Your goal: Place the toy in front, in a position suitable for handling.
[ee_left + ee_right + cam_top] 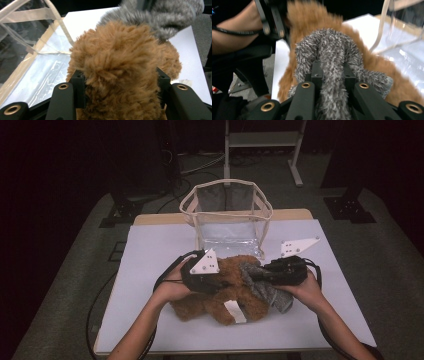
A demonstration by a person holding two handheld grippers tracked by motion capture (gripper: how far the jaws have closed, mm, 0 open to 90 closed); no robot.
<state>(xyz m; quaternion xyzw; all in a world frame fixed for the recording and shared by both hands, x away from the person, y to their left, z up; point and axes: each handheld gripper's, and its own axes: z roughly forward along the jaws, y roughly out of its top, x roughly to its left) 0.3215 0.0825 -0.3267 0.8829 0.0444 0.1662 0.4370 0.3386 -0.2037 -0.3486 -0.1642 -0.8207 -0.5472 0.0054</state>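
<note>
A brown plush bear (220,301) lies on the white table (150,320), with a grey fuzzy cloth (270,292) draped over its right side. My left gripper (222,280) comes in from the left, and its jaws press into the bear's brown fur (117,65). From the right, my right gripper (251,274) is shut on a fold of the grey cloth (332,52), which bunches up between its jaws. The bear's fur (312,15) shows behind that fold. A white tag (235,311) hangs at the bear's front.
A clear plastic bag with beige trim (225,182) stands open just behind the bear, its side close to both grippers (37,62). A metal frame (262,140) stands on the floor beyond the table. Bare table surface lies to the left and front.
</note>
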